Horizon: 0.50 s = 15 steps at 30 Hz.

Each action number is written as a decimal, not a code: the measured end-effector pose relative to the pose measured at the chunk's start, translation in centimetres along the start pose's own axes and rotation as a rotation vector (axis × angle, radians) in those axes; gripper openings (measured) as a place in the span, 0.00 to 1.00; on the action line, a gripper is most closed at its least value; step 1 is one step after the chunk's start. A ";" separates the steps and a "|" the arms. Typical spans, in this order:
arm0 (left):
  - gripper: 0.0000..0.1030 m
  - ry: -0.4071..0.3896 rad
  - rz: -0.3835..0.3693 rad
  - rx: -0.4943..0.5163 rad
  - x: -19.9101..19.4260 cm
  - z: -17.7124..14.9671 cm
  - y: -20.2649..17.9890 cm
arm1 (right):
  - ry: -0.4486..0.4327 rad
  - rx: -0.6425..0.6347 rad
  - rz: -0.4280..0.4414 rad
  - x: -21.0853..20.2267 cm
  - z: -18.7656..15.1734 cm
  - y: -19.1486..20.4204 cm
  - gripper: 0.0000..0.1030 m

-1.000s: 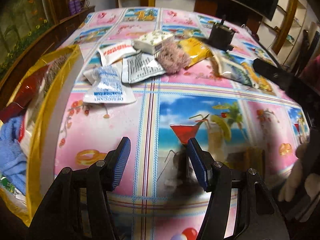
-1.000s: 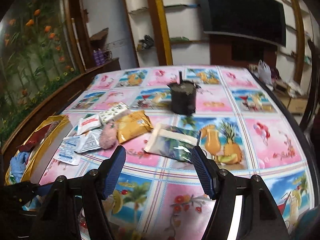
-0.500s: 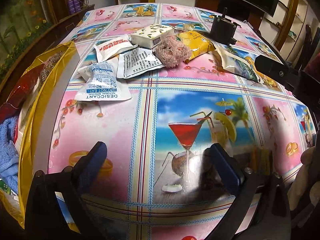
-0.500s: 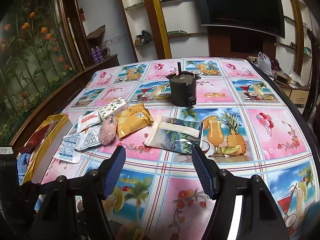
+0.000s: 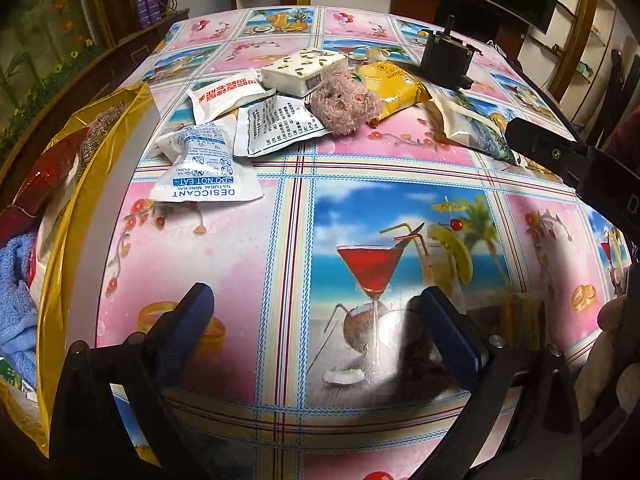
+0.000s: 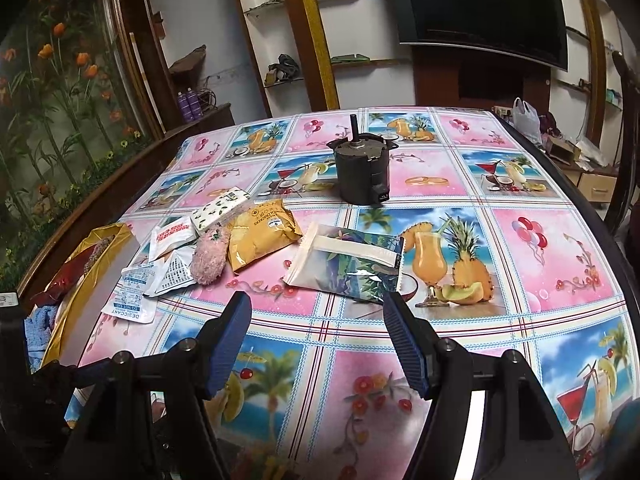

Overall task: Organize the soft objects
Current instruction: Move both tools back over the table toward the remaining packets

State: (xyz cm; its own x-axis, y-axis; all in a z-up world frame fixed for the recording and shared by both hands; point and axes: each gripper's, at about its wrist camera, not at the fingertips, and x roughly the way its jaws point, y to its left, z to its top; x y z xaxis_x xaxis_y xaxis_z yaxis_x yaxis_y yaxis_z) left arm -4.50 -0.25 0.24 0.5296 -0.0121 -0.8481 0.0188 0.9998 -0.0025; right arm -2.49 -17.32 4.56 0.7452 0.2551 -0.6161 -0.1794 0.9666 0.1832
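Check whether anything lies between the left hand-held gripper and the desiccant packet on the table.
Nothing visible does. The left hand-held gripper is open and empty over bare tablecloth, and only printed cloth separates it from the desiccant packet. The other packets and the pink plush toy lie beyond it.

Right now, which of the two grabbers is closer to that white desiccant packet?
Left. The left gripper hangs open just short of the desiccant packet, slightly to its right. The right gripper sits farther off, with the packet well to its left.

printed tablecloth table bears desiccant sachet, pink plush, yellow packet, motor.
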 end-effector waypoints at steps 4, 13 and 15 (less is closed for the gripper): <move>1.00 0.000 0.001 0.000 -0.1 0.1 0.0 | 0.002 0.001 -0.001 0.0 0.0 0.0 0.67; 1.00 -0.001 0.009 -0.012 0.1 0.1 -0.1 | 0.003 0.003 0.006 0.0 0.0 0.0 0.67; 1.00 -0.001 0.012 -0.011 0.2 0.2 -0.1 | 0.004 0.005 0.009 0.0 0.0 0.0 0.67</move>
State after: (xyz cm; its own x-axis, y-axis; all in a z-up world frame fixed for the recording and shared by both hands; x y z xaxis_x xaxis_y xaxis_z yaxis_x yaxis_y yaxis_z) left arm -4.23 -0.37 0.21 0.5305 0.0004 -0.8477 0.0025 1.0000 0.0020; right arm -2.49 -17.30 4.59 0.7408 0.2639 -0.6177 -0.1829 0.9641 0.1926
